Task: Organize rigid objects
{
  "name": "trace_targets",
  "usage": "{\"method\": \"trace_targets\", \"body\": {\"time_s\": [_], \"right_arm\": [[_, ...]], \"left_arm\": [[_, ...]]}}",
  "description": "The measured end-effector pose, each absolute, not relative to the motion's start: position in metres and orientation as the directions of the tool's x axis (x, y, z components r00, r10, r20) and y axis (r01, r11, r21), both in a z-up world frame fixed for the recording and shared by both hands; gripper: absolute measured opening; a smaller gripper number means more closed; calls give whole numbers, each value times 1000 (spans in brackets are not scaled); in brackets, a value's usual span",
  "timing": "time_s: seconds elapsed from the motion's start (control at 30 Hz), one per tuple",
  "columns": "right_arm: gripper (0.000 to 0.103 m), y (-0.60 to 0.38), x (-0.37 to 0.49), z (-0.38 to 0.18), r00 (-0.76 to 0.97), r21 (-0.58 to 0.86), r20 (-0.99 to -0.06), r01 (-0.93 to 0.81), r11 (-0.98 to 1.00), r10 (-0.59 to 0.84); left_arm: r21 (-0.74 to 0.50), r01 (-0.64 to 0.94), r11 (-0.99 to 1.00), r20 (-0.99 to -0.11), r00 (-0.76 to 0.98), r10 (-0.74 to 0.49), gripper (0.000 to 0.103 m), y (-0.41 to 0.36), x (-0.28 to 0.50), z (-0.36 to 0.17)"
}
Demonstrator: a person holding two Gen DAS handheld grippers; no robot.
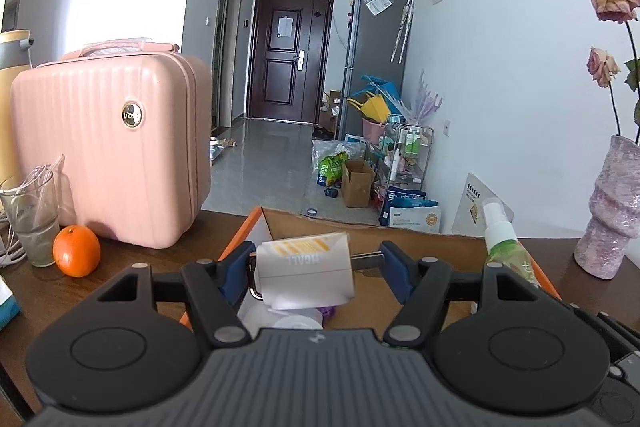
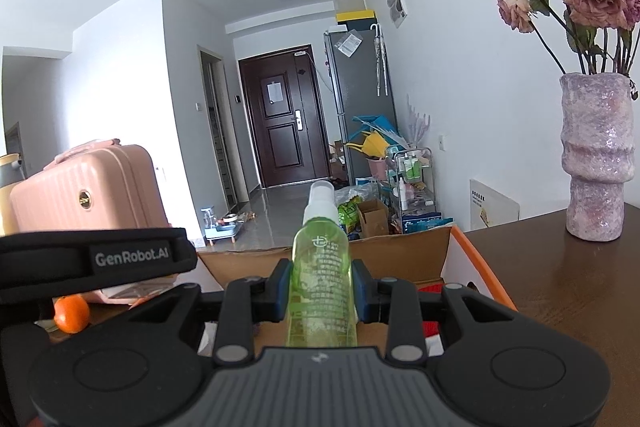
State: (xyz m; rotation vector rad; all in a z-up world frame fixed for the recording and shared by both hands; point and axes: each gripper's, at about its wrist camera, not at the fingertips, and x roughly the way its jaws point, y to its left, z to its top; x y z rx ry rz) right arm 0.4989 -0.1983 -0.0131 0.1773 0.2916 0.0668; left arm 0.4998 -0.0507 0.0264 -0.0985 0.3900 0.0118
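My left gripper [image 1: 316,269] is shut on a white plug adapter [image 1: 304,271] with yellow print, its metal prongs pointing right, held over an open cardboard box [image 1: 360,227] with orange sides. Inside the box below it lie white round things and something purple. My right gripper [image 2: 320,291] is shut on a green spray bottle [image 2: 320,287] with a white nozzle, held upright over the same box [image 2: 400,255]. The bottle also shows in the left wrist view [image 1: 506,247], at the right of the box.
A pink hard case [image 1: 112,147] stands on the brown table at the left, with an orange [image 1: 76,255] and a glass [image 1: 32,215] beside it. A pink vase with dried roses [image 2: 596,155] stands at the right. The left gripper's body [image 2: 92,263] is close on my right gripper's left.
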Motion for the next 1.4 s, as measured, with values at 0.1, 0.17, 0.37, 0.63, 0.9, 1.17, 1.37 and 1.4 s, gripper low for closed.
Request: {"method": "trace_targets", "body": {"time_s": [0.1, 0.17, 0.37, 0.63, 0.9, 1.17, 1.37, 1.4], "right_arm": [[30, -197, 502, -14, 956, 177, -281, -35, 984, 84], [30, -197, 505, -13, 957, 171, -281, -30, 985, 78], [30, -196, 510, -14, 956, 158, -287, -20, 987, 65], [30, -190, 511, -16, 954, 136, -296, -5, 991, 46], [40, -190, 510, -16, 942, 103, -333, 8, 995, 27], [96, -188, 502, -11, 951, 96, -309, 12, 995, 18], [103, -191, 502, -10, 951, 109, -309, 6, 994, 28], [103, -191, 502, -10, 951, 111, -308, 6, 994, 29]], "left_arm": [[-85, -37, 996, -382, 924, 2, 69, -51, 507, 25], [-77, -43, 996, -382, 924, 10, 69, -52, 511, 23], [-41, -62, 997, -372, 927, 42, 69, -54, 521, 20], [1, -79, 997, -366, 928, 74, 69, -56, 532, 16], [18, -111, 994, -354, 929, 110, 97, -49, 531, 17], [8, -131, 991, -364, 923, 125, 103, -37, 532, 18], [6, -138, 990, -367, 921, 130, 103, -35, 532, 18], [7, -139, 990, -367, 921, 132, 103, -34, 532, 18]]}}
